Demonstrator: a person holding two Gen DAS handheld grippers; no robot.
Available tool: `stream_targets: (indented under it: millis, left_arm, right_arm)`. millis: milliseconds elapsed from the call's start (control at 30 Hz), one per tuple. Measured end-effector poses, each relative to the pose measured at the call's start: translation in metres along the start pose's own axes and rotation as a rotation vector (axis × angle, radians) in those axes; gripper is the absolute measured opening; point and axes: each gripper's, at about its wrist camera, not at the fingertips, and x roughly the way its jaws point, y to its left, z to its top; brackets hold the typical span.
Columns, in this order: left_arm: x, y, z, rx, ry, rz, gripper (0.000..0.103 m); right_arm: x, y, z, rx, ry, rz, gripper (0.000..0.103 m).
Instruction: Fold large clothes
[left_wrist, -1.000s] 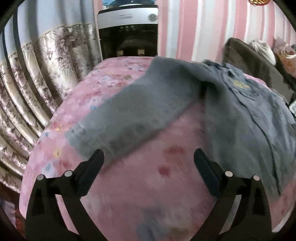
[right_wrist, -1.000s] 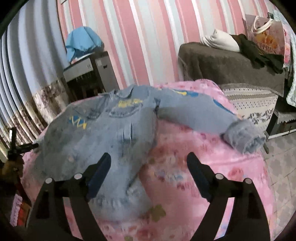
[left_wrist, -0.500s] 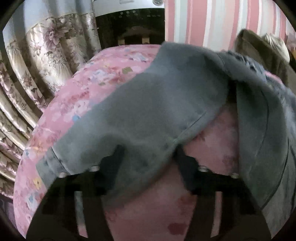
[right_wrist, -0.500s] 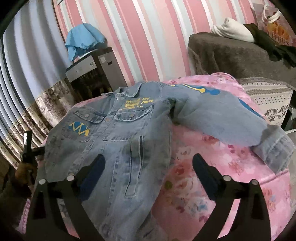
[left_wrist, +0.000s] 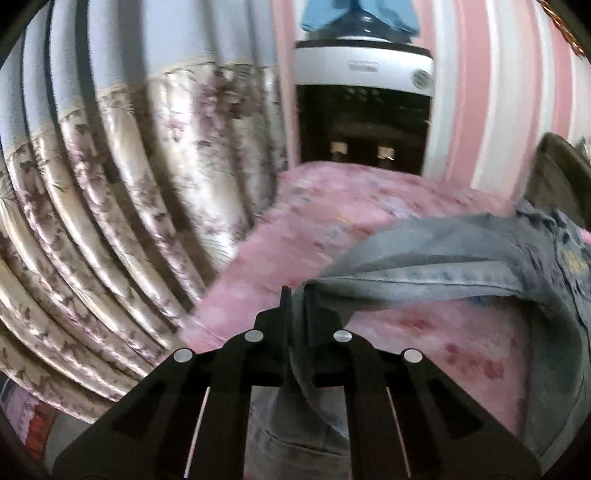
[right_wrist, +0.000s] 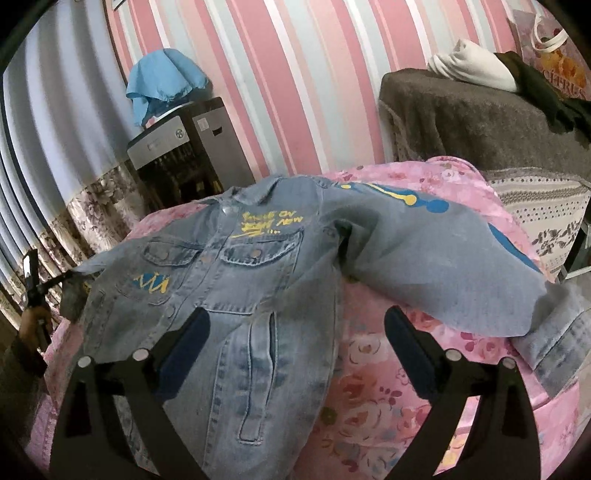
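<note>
the left wrist view is taken from close above the pink floral bedspread (left_wrist: 369, 206), looking forward and downward along the closed left gripper (left_wrist: 297, 299) toward the curtain (left_wrist: 129, 206) and a dark appliance (left_wrist: 364, 122) at the striped wall. the right wrist view is set further back, angled down over the denim jacket (right_wrist: 258, 280) between the parted fingers of the right gripper (right_wrist: 295, 325). jacket, bedspread, curtain and appliance are shared by both views.

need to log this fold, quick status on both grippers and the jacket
Left gripper shut on denim jacket's sleeve, sleeve lifted off pink floral bedspread. Right gripper open, empty, above jacket front. Nothing in the way.
</note>
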Motion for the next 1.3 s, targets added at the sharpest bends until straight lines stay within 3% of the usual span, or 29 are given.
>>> stream_targets:
  millis: [167, 267, 367, 500, 700, 933, 1067, 1167, 1233, 1267, 1300]
  left_arm:
    - [0.004, -0.007, 0.026, 0.024, -0.058, -0.009, 0.006]
    - [-0.01, -0.021, 0.054, -0.022, -0.134, -0.084, 0.006]
    - [-0.038, -0.067, 0.085, 0.043, -0.232, -0.138, 0.006]
    - [-0.063, -0.147, 0.109, 0.151, -0.29, -0.235, 0.007]
    - [-0.07, -0.279, 0.096, 0.227, -0.229, -0.471, 0.008]
    - [-0.032, -0.414, 0.024, 0.243, 0.029, -0.702, 0.009]
    - [-0.011, -0.429, -0.004, 0.237, 0.177, -0.686, 0.022]
    - [-0.015, -0.417, -0.015, 0.274, 0.187, -0.66, 0.033]
    - [-0.029, -0.403, -0.021, 0.313, 0.169, -0.68, 0.087]
    - [-0.036, -0.397, -0.023, 0.315, 0.136, -0.676, 0.097]
    - [-0.042, -0.388, -0.024, 0.338, 0.117, -0.662, 0.1]
  right_arm:
    - [0.003, 0.0, 0.004, 0.004, -0.005, 0.008, 0.096]
    - [0.004, 0.001, 0.008, 0.0, -0.014, 0.012, 0.096]
    - [0.003, 0.003, 0.013, 0.002, -0.033, 0.02, 0.096]
    - [0.001, -0.001, 0.016, 0.018, -0.056, 0.029, 0.096]
    - [0.007, -0.017, 0.026, 0.041, -0.072, -0.001, 0.096]
    - [0.028, -0.008, 0.093, -0.03, -0.108, -0.035, 0.096]
    - [0.039, 0.002, 0.111, -0.052, -0.091, -0.036, 0.096]
    - [0.044, 0.009, 0.111, -0.057, -0.088, -0.015, 0.097]
    - [0.051, 0.014, 0.106, -0.056, -0.078, -0.006, 0.097]
    - [0.055, 0.017, 0.103, -0.055, -0.072, 0.007, 0.097]
    - [0.057, 0.019, 0.101, -0.054, -0.068, 0.013, 0.097]
